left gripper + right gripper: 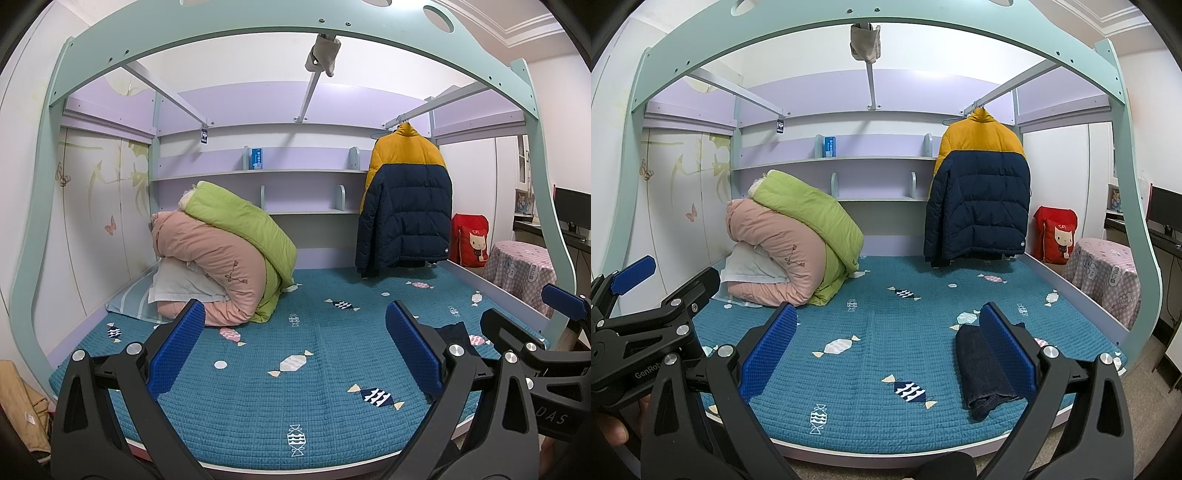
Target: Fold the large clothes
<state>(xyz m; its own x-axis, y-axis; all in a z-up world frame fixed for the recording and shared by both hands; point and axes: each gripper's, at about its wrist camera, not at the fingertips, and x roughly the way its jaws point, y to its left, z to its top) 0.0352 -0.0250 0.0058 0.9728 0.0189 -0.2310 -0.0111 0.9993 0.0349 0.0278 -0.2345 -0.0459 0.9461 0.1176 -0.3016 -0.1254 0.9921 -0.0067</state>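
Observation:
A yellow and navy puffer jacket (406, 206) hangs on a hanger from the bed frame's right rail; it also shows in the right wrist view (977, 192). A folded dark denim garment (982, 373) lies on the teal bed cover (879, 354) near the front right edge, partly behind my right finger. Only its corner (452, 332) shows in the left wrist view. My left gripper (295, 350) is open and empty above the bed's front. My right gripper (890, 350) is open and empty, and its own view shows the left gripper (665, 280) at its left.
Rolled pink and green quilts (225, 258) with a pillow sit at the bed's back left. A red cat bag (1056, 236) and a checked-cloth stool (1104, 277) stand to the right of the bed. Shelves line the headboard. A grey cloth (323, 55) hangs from the top arch.

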